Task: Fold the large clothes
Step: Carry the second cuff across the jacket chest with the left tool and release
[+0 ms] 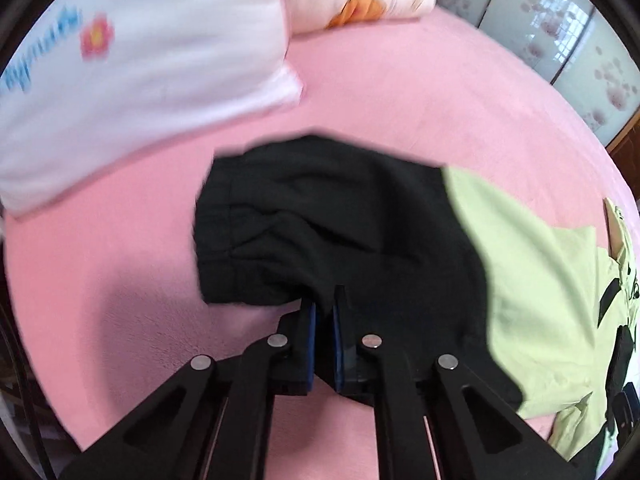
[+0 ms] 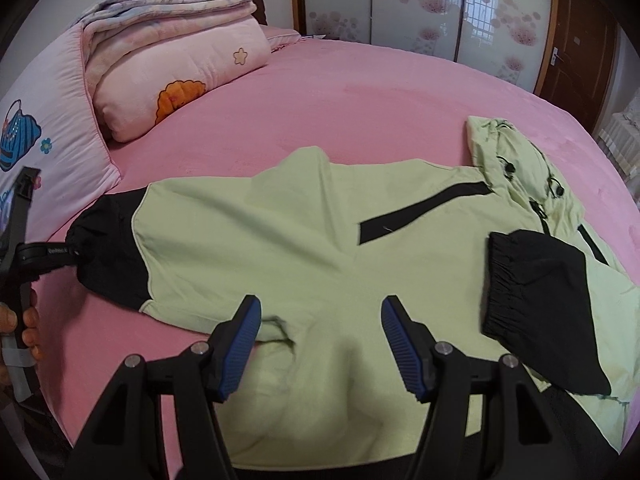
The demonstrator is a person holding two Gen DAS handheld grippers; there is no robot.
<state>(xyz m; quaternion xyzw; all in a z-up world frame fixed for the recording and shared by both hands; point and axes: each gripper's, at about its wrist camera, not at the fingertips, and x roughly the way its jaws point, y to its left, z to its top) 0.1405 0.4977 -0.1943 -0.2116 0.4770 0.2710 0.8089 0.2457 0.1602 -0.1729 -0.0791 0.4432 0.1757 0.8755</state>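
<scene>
A light green jacket [image 2: 256, 240] with black sleeve ends lies spread on the pink bed [image 2: 360, 100], its hood [image 2: 512, 152] at the right. My left gripper [image 1: 324, 304] is shut on the near edge of the black left sleeve cuff [image 1: 300, 220]. The right wrist view shows that gripper [image 2: 74, 258] at the far left, pinching the same cuff [image 2: 108, 240]. The other black sleeve end [image 2: 540, 300] lies folded over the jacket's body. My right gripper [image 2: 320, 312] is open just above the jacket's near hem, with green cloth below the gap and nothing pressed between the pads.
A white pillow [image 1: 140, 80] with flower prints and folded pink quilts [image 2: 172, 64] sit at the bed's left and back. Wardrobe doors [image 2: 400, 0] and a brown door [image 2: 576, 40] stand behind. A person's hand [image 2: 28, 320] holds the left gripper's handle.
</scene>
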